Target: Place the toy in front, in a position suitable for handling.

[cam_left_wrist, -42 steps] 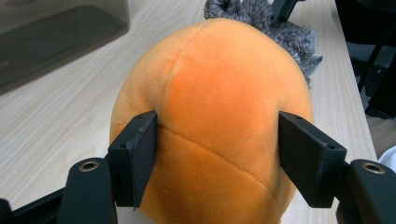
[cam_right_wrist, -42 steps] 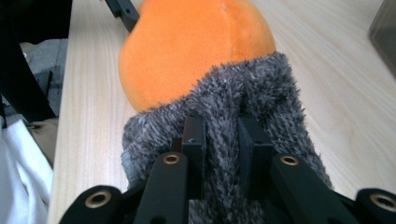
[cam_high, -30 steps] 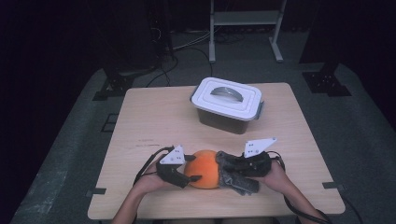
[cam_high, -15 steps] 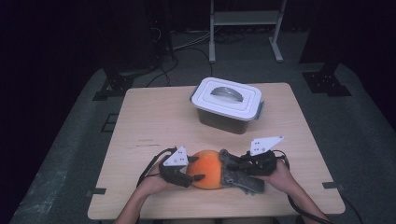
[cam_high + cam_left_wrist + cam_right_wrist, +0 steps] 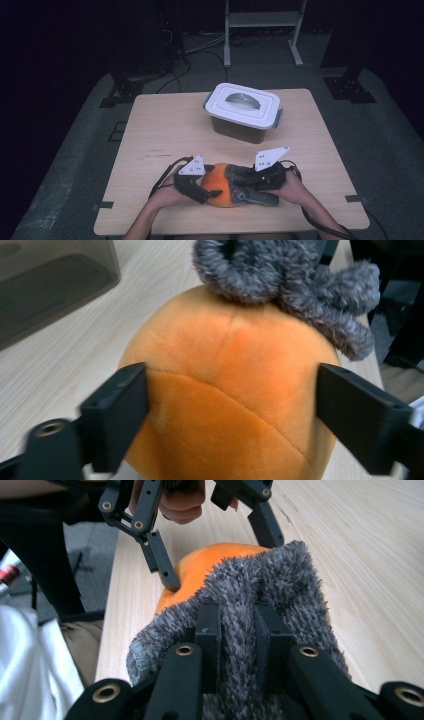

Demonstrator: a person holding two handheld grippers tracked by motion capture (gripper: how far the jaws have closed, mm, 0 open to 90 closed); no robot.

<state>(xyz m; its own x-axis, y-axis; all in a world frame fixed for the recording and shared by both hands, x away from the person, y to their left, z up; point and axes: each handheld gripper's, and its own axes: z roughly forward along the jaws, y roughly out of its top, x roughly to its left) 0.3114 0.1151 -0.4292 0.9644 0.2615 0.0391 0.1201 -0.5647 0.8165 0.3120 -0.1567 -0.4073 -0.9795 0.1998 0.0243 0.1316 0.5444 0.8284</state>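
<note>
From above, the orange plush ball sits near the table's front edge, wedged between the two claws: the left claw comes at it from the left, the right claw from the right, where its grey fuzzy part lies. A lidded white container stands well apart, farther back. Now the left claw's own view: the orange plush ball bulges up between the two black jaws, which have just been opening; the left pad touches its side, the right one stands just clear, so this claw is released. Over to the right claw's view: the jaws are clenched tight on the grey fuzzy part, with the orange body just beyond and the left claw straddling it.
</note>
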